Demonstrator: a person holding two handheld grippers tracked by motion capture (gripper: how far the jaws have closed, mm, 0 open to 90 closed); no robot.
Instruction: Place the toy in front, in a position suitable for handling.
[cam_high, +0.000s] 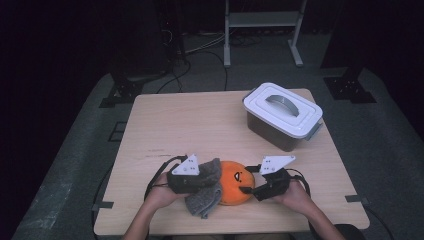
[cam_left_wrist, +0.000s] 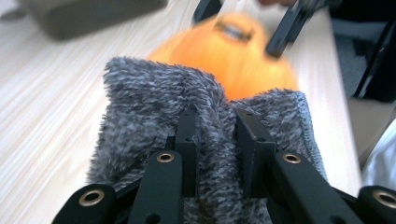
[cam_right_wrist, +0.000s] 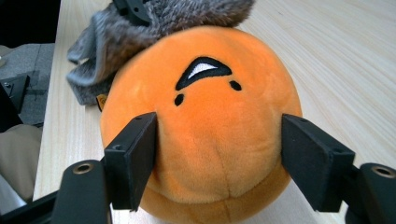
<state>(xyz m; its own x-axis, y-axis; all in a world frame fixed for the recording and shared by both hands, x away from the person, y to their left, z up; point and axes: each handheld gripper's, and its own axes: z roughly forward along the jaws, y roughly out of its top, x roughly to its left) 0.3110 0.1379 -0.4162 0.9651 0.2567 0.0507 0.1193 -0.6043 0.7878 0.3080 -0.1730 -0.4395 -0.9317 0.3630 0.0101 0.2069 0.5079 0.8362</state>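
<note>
Left gripper (cam_high: 197, 176) is clamped on a fold of the grey fuzzy cloth (cam_high: 205, 192): in the left gripper view both jaws pinch a ridge of the pile between them, with cloth (cam_left_wrist: 154, 112) bunched up on either side. Right gripper (cam_high: 254, 184) is wide but loaded: in the right gripper view its two pads press into opposite flanks of the orange plush ball (cam_right_wrist: 205, 121), dents visible at both contact points. So gripping, not free.

Plush ball (cam_high: 235, 182) sits on the wooden table (cam_high: 200, 125) between the two grippers, touching the cloth on the left gripper's side. Its embroidered face (cam_right_wrist: 205, 74) is turned up and lies beyond the right gripper's pads. Cloth drapes partly over the ball's far edge as seen from the right gripper, the rest hanging down to the table under the left gripper, toward the person. Ball (cam_left_wrist: 233, 56) is blurred just beyond the cloth in the left gripper view.

White-lidded box (cam_high: 282, 115) with a grey handle stands well ahead of the right gripper, apart from both, lid on.
</note>
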